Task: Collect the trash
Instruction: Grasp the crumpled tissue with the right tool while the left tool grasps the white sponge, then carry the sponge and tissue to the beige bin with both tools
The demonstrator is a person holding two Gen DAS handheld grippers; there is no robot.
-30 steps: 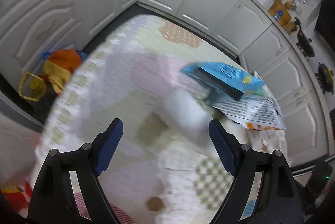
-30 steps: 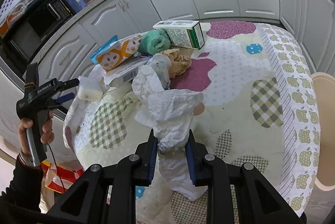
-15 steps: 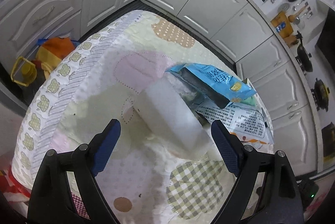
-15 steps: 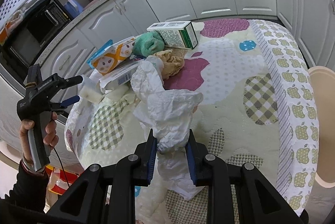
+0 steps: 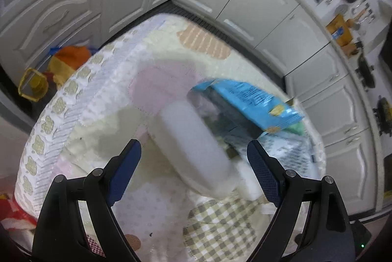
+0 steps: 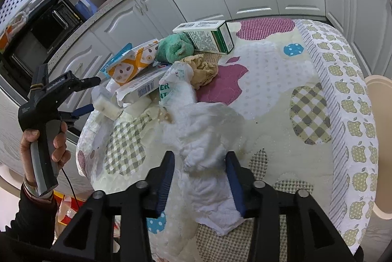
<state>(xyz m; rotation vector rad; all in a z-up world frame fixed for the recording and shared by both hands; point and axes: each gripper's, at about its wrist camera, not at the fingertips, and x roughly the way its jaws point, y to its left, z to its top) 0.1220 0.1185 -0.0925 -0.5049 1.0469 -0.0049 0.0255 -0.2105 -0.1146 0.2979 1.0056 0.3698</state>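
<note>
Left gripper [image 5: 193, 161] is spread wide w/ a white bottle [image 5: 193, 151] lying on its side between the jaws, at the table [image 6: 343, 95] edge by the trash pile. Pads aren't touching it yet imo. Best way to do this: push in a bit more so the pads land on the fat middle of the bottle, not the rounded end, then squeeze slow bc smooth plastic prob slips. Watch the blue bag [image 5: 247, 100] right behind it, easy to snag.

Right gripper [image 6: 199, 171] is pinching a crumpled white bag [image 6: 201, 134], bunched up between the pads, rest draped on the table.

Writing: green letters "ER" on a bag [image 6: 169, 88], barcode on the white pack [image 6: 143, 85], fine print on the green box [image 6: 208, 35] too small to read. Left view is blurry tbh
</note>
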